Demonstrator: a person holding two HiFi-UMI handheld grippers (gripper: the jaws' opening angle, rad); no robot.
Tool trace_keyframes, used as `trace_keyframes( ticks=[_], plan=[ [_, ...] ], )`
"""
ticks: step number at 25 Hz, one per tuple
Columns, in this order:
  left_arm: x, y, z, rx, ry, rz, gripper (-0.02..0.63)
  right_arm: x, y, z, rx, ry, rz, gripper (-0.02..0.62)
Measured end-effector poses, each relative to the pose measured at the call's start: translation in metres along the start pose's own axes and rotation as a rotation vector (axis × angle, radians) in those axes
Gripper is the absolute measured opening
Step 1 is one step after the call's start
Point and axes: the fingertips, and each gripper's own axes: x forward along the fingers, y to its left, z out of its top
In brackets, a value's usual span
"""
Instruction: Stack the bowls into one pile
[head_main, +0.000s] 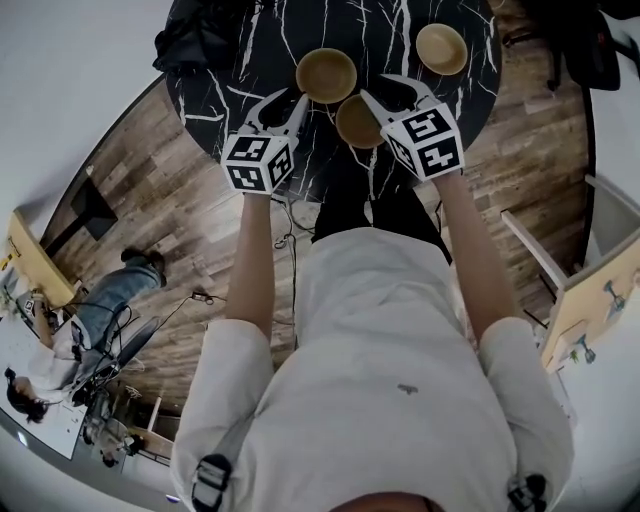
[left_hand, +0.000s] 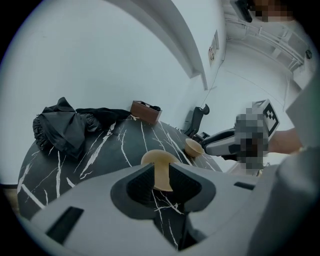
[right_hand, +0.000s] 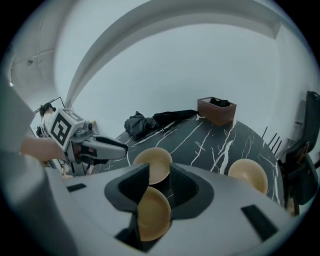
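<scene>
While both grippers hang over the near side of the table (head_main: 215, 95) with nothing gripped, all three bowls lie unstacked. On the table top, the nearest bowl (head_main: 358, 122) sits toward 6 o'clock. The middle bowl (head_main: 326, 75) is just beside it at its 11 o'clock; rim contact can't be told. The far bowl (head_main: 441, 48) stands well apart toward 2 o'clock. The right gripper (head_main: 392, 92) has its jaws spread wide, with the nearest bowl showing in the gap but no pad pressing it. The left gripper (head_main: 285, 103) has its jaws partly apart and empty, lined up on the middle bowl's near rim. Judgement: the first pick is in hand. To do it well, straddle the rim wall, one pad inside and one outside, and close firmly before lifting, since a smooth shallow bowl probably slides on polished stone. Carry it level, centre it over the target bowl, lower until nested, then release. Move one gripper at a time, as they hang near each other. The black cloth (head_main: 200, 40) toward 10 o'clock is no obstacle.
</scene>
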Motion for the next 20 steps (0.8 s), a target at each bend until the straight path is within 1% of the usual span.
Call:
trace_keyframes(
  ticks=[3,6,11,16,20],
  plan=[
    [0.005,0.008,-0.009,-0.007,0.034,0.041,0.078,0.01,-0.001,-0.004,0.001,0.025,0.008,0.132],
    [0.01,0.018,-0.015,-0.028,0.048,0.075,0.078,0.021,-0.006,-0.009,0.002,0.049,0.015,0.132],
    [0.019,0.025,-0.021,-0.067,0.059,0.07,0.078,0.04,-0.01,-0.016,0.003,0.085,0.034,0.132],
    [0.026,0.027,-0.026,-0.057,0.082,0.068,0.078,0.057,-0.01,-0.021,0.017,0.117,0.047,0.132],
    [0.03,0.026,-0.03,-0.067,0.088,0.056,0.078,0.067,-0.01,-0.027,0.022,0.142,0.058,0.132]
  ],
)
